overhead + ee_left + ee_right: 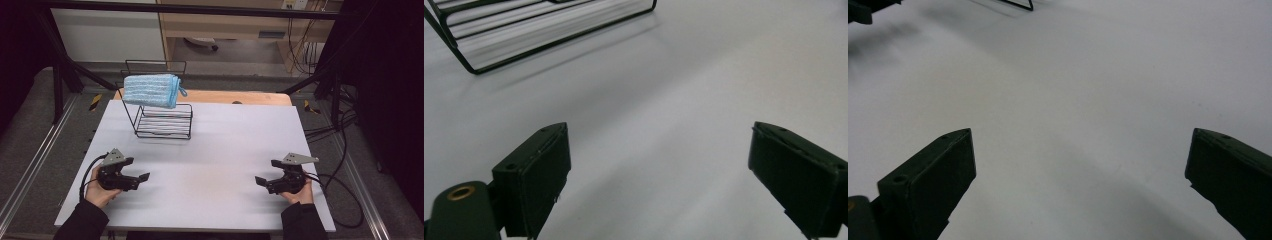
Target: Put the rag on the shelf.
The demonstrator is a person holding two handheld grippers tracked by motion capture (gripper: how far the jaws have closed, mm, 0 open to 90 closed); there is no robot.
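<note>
The blue cloth [151, 90] lies folded on top of the black wire rack [163, 121] at the far left of the white table [225, 145], and its long axis runs left to right, with a small loop at its right end. The rack stands on the table, well apart from both grippers. The left gripper [141, 179] and the right gripper [261, 182] rest near the front edge, each in a hand, jaws spread wide and holding nothing, pointing toward each other.
</note>
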